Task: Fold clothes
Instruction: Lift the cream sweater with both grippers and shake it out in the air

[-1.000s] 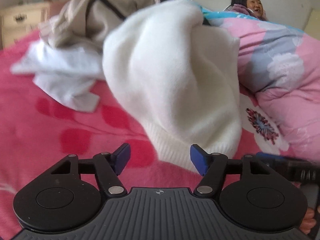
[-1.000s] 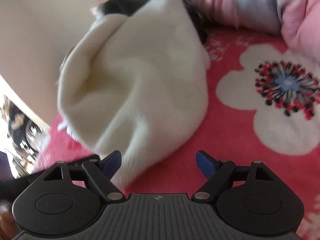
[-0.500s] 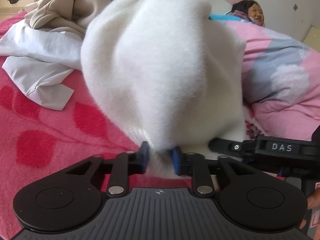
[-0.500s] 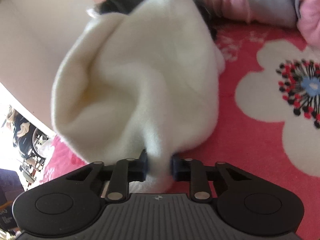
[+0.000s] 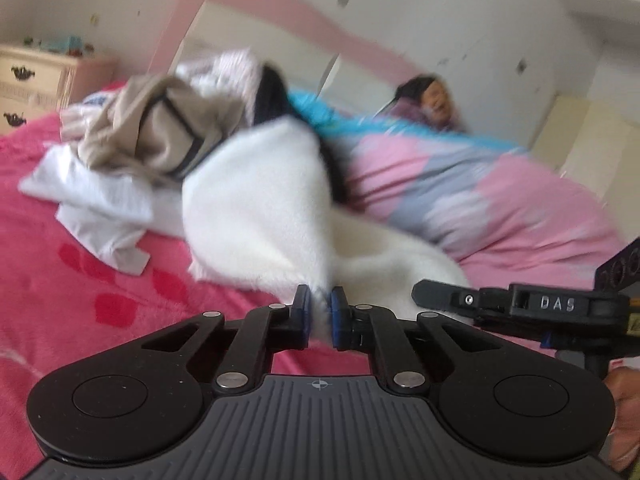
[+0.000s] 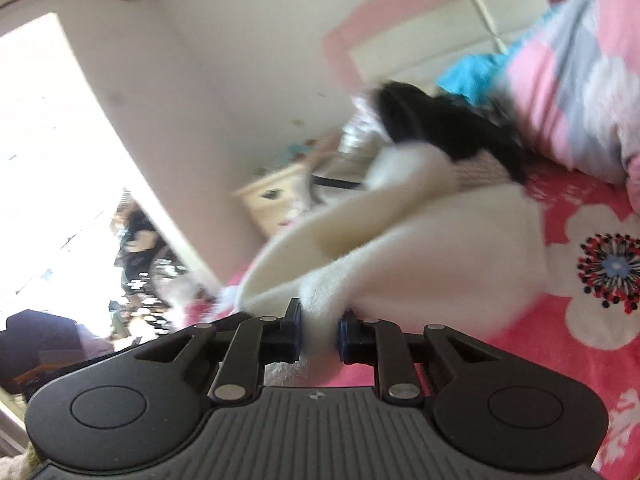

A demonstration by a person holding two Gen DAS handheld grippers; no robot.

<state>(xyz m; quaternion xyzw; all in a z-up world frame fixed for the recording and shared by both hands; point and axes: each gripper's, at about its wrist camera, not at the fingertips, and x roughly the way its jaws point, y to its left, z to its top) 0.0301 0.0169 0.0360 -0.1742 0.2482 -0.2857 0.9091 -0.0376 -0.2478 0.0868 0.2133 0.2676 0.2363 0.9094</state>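
Both grippers, standing wide a second ago in front of the white fleece garment (image 5: 256, 208), are now pinching its edge and lifting it off the pink blanket (image 5: 80, 272).

Left wrist view: the left gripper (image 5: 319, 316) is gripping a thin fold of fleece, its jaws having just closed almost fully on it. The garment is stretching up and away from the tips toward a heap of beige and white clothes (image 5: 132, 152), ahead and to the left. The right gripper's arm (image 5: 520, 304) is reaching in just to the right.

Right wrist view: the right gripper (image 6: 319, 330) is clamping a thicker wad of the garment (image 6: 420, 256), its jaws having just closed on it. Fabric is billowing ahead of the tips, with the flowered blanket (image 6: 580, 280) below and to the right.

The garment looks light, soft and floppy, likely to sag between the two holds. The hem corners, held apart, seem the best places to keep hold. The fluffy pile may slip from a shallow pinch.
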